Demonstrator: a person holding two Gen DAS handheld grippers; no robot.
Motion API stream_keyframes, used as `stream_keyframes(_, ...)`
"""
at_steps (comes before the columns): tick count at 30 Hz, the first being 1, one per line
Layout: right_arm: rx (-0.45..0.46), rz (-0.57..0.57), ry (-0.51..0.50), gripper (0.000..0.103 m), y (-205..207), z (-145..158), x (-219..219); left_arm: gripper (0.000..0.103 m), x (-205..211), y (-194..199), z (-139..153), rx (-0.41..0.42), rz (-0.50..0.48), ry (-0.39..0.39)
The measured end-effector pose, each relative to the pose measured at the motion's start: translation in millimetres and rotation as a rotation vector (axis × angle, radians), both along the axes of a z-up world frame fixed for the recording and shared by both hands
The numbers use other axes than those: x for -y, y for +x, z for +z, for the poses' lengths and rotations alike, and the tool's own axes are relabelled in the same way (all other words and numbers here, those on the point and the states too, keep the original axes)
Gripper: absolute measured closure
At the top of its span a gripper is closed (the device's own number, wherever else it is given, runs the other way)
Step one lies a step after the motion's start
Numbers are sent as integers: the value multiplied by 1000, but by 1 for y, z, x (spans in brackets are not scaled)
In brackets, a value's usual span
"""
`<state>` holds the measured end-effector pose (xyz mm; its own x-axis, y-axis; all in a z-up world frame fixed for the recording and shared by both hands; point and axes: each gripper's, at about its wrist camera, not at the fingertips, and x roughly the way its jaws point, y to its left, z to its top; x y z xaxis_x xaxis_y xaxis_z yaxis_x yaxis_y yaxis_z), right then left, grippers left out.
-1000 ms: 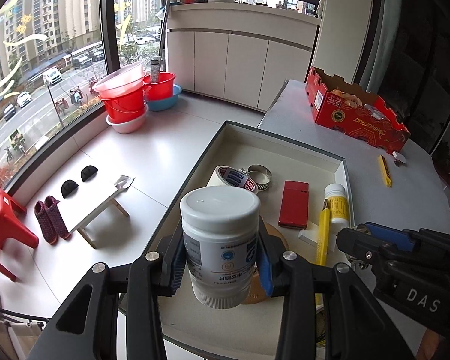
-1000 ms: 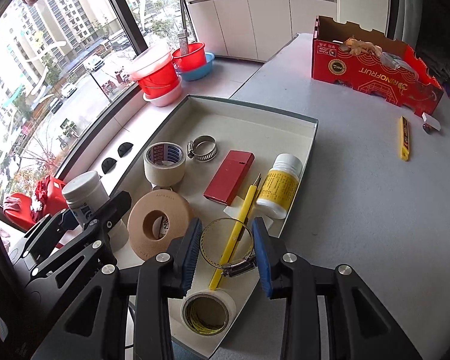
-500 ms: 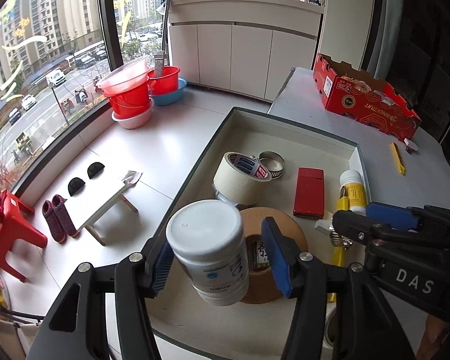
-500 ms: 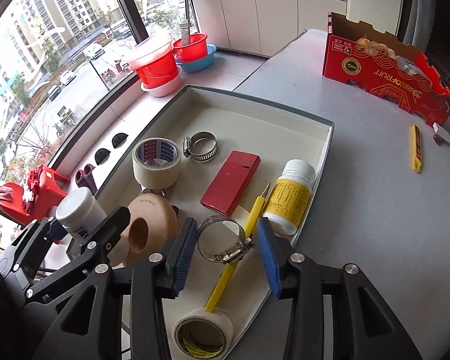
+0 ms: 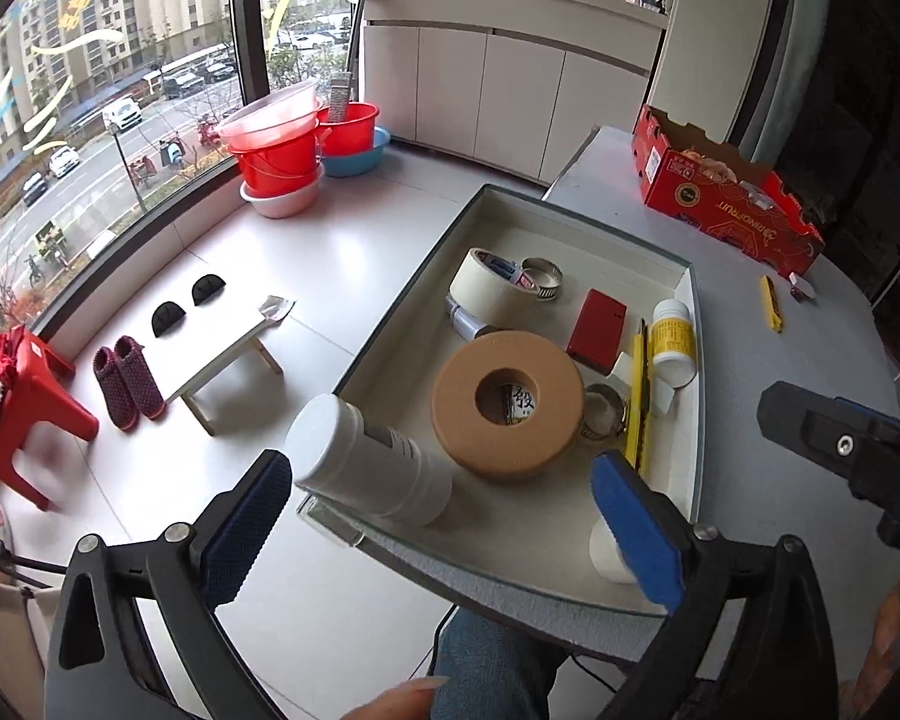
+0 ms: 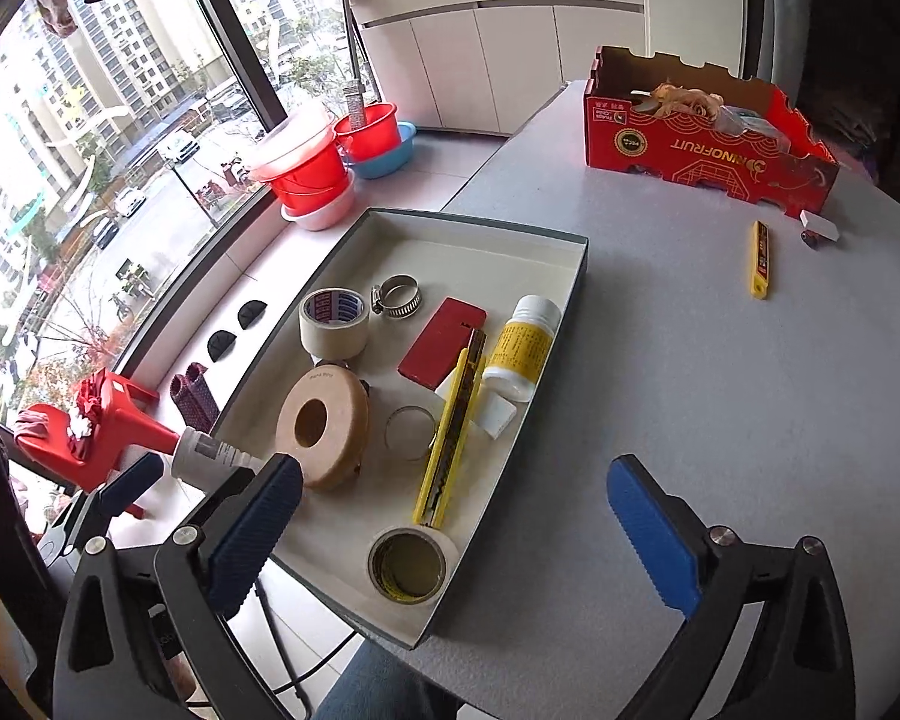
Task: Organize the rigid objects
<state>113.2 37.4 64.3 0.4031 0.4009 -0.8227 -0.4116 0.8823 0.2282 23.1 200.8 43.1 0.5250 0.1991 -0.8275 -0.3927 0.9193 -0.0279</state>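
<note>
A shallow white tray sits on the grey table's left edge. It holds a brown ring, a tape roll, a red case, a yellow knife, a yellow-label bottle, hose clamps and a small tape roll. A white jar lies tipped on the tray's near-left corner, free between the pads of my open left gripper. My right gripper is open and empty over the tray's near end.
A red cardboard box stands at the table's far side. A yellow blade case and a small white piece lie near it. Red basins, a stool and a small bench are on the floor at left.
My left gripper opened and let go of the white jar, which tipped onto its side at the tray corner. My right gripper opened and released a hose clamp into the tray, then drew back.
</note>
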Motion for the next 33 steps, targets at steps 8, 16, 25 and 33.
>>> stream_keyframes(8, 64, -75, -96, 1, -52, 5, 11, 0, 15, -46, -1, -41, 127, 74)
stream_keyframes(16, 50, -95, -113, 1, -86, -5, 16, 0, 34, -71, -3, -46, 112, 100)
stream_keyframes(25, 13, -117, -87, 1, -92, -1, 17, 0, 39, -74, 5, -23, 107, 105)
stream_keyframes(33, 45, -68, -102, 1, -101, 0, 4, 0, 40, -76, 5, -28, 104, 105)
